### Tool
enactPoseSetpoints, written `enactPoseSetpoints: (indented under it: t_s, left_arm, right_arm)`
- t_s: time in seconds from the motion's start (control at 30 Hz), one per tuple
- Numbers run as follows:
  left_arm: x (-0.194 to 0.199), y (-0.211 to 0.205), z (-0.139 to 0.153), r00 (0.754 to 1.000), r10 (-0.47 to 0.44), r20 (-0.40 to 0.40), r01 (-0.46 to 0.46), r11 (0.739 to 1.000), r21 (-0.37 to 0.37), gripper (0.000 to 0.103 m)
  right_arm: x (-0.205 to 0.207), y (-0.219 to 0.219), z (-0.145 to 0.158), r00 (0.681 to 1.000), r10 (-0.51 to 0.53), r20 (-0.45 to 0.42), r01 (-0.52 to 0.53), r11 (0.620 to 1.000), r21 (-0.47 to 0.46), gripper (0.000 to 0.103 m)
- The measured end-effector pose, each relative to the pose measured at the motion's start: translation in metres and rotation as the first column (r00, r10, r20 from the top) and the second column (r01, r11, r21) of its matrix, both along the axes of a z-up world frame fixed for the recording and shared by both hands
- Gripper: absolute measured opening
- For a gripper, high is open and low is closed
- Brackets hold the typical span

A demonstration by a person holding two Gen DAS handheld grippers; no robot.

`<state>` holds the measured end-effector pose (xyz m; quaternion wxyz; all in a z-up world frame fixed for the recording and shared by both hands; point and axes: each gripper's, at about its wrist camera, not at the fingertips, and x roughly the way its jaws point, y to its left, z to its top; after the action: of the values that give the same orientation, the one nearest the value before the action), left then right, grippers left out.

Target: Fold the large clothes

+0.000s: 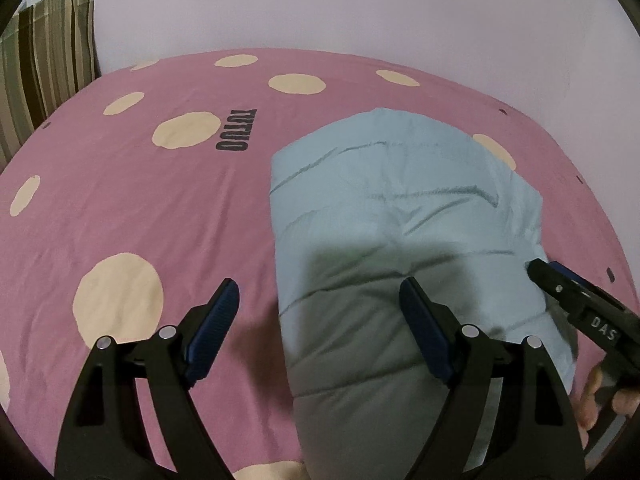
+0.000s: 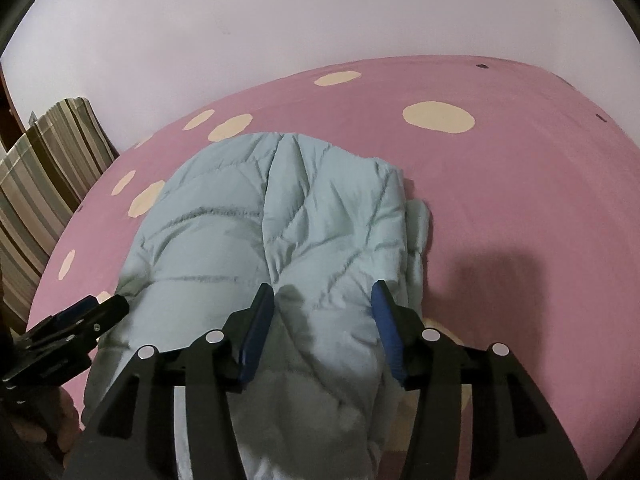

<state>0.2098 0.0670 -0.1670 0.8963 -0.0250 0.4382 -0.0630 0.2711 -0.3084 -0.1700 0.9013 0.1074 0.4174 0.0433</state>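
Both tongs are being held with jaws apart, gripping nothing: the left gripper (image 1: 318, 316) over the near-left edge of the pale blue quilted jacket (image 1: 404, 216), the right gripper (image 2: 324, 316) over its near end. The jacket is lying already folded into a long puffy bundle on the pink dotted bedsheet (image 1: 140, 200). A further fold appears to be pending; the near end would need to be clamped by both tongs first.
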Motion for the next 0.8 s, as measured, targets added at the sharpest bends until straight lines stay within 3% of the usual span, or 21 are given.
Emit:
enactPoseSetpoints:
  t_s: [0.27,0.7,0.8]
  left_arm:
    - [-0.002,-0.003,-0.014,1.0,-0.004,0.004,0.004,0.999,0.048,0.087]
    - [0.0,0.001,-0.018,1.0,-0.007,0.003,0.007,1.0,0.011,0.089]
    - [-0.002,0.003,-0.018,1.0,-0.003,0.017,0.003,1.0,0.012,0.095]
  right_arm:
    - [-0.002,-0.002,-0.015,1.0,-0.014,-0.014,0.014,1.0,-0.008,0.065]
    - [-0.007,-0.004,-0.019,0.999,-0.037,-0.015,0.037,0.999,-0.001,0.071]
    - [-0.006,-0.006,-0.019,0.999,-0.039,-0.014,0.039,0.999,0.006,0.071]
